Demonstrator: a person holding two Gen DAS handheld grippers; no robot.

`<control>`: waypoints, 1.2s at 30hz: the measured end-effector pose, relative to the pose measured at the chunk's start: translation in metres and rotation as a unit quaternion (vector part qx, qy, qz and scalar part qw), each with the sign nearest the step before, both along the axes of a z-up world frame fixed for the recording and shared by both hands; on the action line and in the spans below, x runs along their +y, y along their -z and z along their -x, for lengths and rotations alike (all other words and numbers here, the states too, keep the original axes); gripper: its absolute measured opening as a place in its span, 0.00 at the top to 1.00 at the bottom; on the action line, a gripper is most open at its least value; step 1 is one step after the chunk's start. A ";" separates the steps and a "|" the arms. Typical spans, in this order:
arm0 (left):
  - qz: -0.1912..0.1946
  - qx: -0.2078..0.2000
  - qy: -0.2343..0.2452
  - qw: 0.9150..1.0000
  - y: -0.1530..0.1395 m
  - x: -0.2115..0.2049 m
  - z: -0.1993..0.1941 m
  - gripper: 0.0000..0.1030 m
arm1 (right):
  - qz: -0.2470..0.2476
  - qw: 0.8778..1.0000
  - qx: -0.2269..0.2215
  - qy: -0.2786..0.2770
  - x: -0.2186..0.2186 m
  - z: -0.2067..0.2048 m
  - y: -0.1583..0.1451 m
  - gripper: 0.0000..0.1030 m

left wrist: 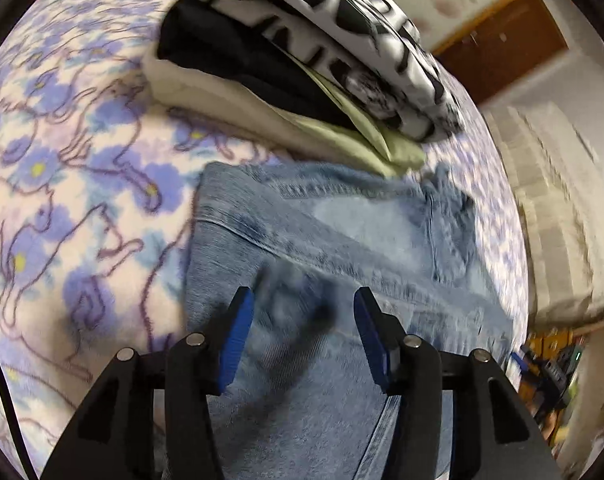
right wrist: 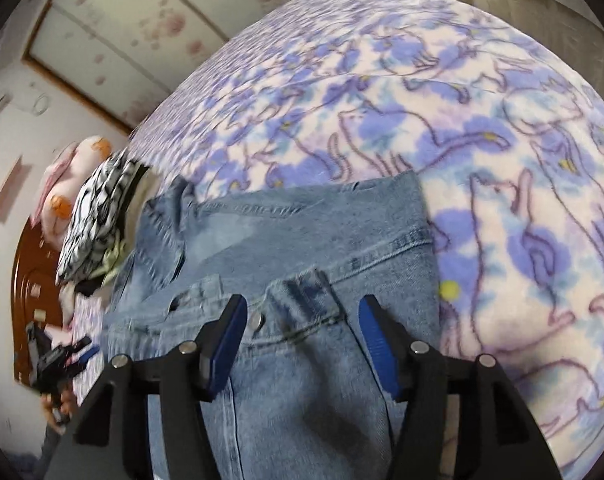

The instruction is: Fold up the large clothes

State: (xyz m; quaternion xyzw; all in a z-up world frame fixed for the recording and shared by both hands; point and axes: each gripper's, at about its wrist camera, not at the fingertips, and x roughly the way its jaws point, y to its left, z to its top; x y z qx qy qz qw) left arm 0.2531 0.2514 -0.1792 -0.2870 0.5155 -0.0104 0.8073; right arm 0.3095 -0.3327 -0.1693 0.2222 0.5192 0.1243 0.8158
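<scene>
Left gripper (left wrist: 303,308), right gripper (right wrist: 302,314): angled down over jeans (right wrist: 286,240), jaws apart, empty.

jeans (left wrist: 341,240) are faded, washed-out denim with raised seams, blanket (left wrist: 82,160) looks like soft fuzzy fleece, gripper fingers (right wrist: 226,344) matt black plastic with blue ribbed pads and shiny metal pins

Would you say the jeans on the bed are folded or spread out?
Folded, at least once: the jeans end in a straight doubled edge on the blanket, with the waistband and button lying across a lower denim layer.
</scene>
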 end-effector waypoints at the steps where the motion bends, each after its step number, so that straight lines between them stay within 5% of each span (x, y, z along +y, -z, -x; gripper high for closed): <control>1: -0.007 0.004 0.014 1.000 0.002 -0.004 -0.001 0.51 | 0.006 1.000 0.002 -0.010 0.000 0.001 0.002 0.43; 18: -0.075 0.019 0.110 0.991 0.032 -0.022 0.000 0.51 | 0.074 0.991 -0.012 -0.106 0.035 0.006 0.026 0.40; 27: -0.116 0.028 0.144 0.982 0.044 -0.051 -0.013 0.23 | 0.103 0.990 0.005 -0.091 0.043 0.003 0.036 0.44; 29: -0.149 0.032 0.149 0.977 0.042 -0.062 -0.014 0.27 | 0.127 0.987 0.002 -0.093 0.046 0.005 0.035 0.55; 31: -0.155 0.034 0.138 0.978 0.038 -0.064 -0.013 0.49 | 0.145 0.986 0.000 -0.085 0.045 0.009 0.032 0.80; 34: -0.136 0.033 0.110 0.984 0.027 -0.056 -0.003 0.78 | 0.126 0.989 -0.011 -0.070 0.039 0.018 0.023 0.95; 36: -0.133 0.027 0.094 0.986 0.019 -0.052 0.006 0.86 | 0.127 0.990 -0.022 -0.064 0.039 0.026 0.015 0.97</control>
